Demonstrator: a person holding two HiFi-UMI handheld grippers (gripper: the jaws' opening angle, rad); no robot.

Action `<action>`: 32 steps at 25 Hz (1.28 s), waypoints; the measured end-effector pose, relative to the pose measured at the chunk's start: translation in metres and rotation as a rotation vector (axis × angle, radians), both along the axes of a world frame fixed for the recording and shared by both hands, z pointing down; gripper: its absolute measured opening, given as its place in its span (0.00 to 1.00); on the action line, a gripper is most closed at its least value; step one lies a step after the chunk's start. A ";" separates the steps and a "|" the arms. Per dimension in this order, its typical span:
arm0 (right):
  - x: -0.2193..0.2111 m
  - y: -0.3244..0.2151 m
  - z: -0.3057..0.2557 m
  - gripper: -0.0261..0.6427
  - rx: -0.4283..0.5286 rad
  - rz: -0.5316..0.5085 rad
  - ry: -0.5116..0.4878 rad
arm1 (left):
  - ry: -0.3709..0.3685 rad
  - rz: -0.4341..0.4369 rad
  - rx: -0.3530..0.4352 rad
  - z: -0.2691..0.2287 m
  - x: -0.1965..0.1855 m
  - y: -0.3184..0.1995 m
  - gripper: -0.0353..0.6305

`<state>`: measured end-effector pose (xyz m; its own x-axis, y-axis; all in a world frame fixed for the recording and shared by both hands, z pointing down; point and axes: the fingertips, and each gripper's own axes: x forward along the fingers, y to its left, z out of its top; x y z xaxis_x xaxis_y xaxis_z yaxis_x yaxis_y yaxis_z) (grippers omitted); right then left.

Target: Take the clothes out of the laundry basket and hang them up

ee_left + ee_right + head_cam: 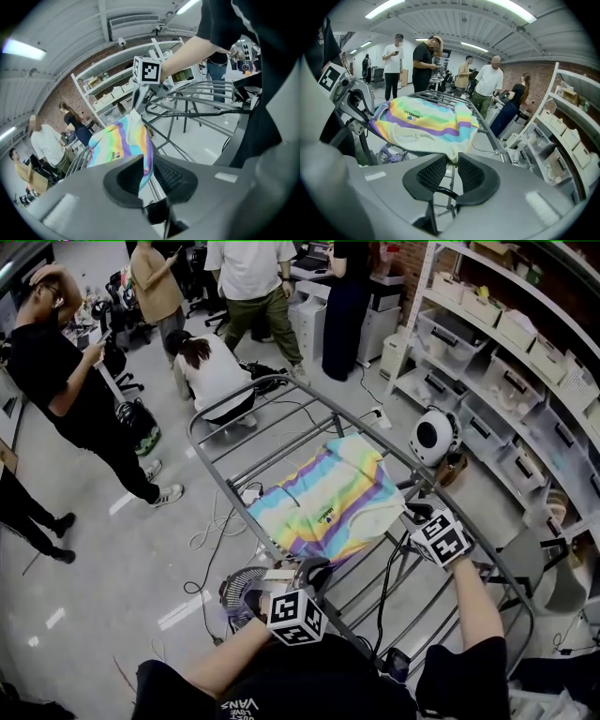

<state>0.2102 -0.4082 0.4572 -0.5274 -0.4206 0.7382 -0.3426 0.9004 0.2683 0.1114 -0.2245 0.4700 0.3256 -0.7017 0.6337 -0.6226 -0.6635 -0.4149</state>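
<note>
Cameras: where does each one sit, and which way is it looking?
Head view: on the person's head, looking steeply down at the drying rack and rainbow shirt; both forearms, the left hand-held gripper and the right hand-held gripper show.
Left gripper view: on the left hand-held gripper, looking along its jaws towards the shelves; the right forearm shows.
Right gripper view: on the right hand-held gripper, looking along its jaws towards standing people; the left hand-held gripper shows.
Shared: both gripper views see the shirt's edge between their own jaws.
</note>
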 end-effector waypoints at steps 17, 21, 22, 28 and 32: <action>-0.004 -0.055 -0.046 0.22 0.008 0.132 -0.116 | -0.009 -0.245 0.079 -0.025 -0.105 -0.034 0.17; -0.039 -0.083 -0.043 0.22 -0.037 0.149 -0.142 | 0.030 -0.280 0.046 -0.023 -0.130 -0.056 0.29; -0.047 -0.089 -0.040 0.22 -0.049 0.156 -0.145 | 0.055 -0.281 0.029 -0.021 -0.133 -0.060 0.32; -0.084 -0.123 -0.019 0.22 -0.103 0.194 -0.062 | 0.088 -0.203 -0.111 -0.001 -0.129 -0.064 0.41; -0.094 -0.141 0.002 0.22 -0.202 0.233 -0.032 | 0.072 -0.180 -0.173 0.014 -0.124 -0.063 0.41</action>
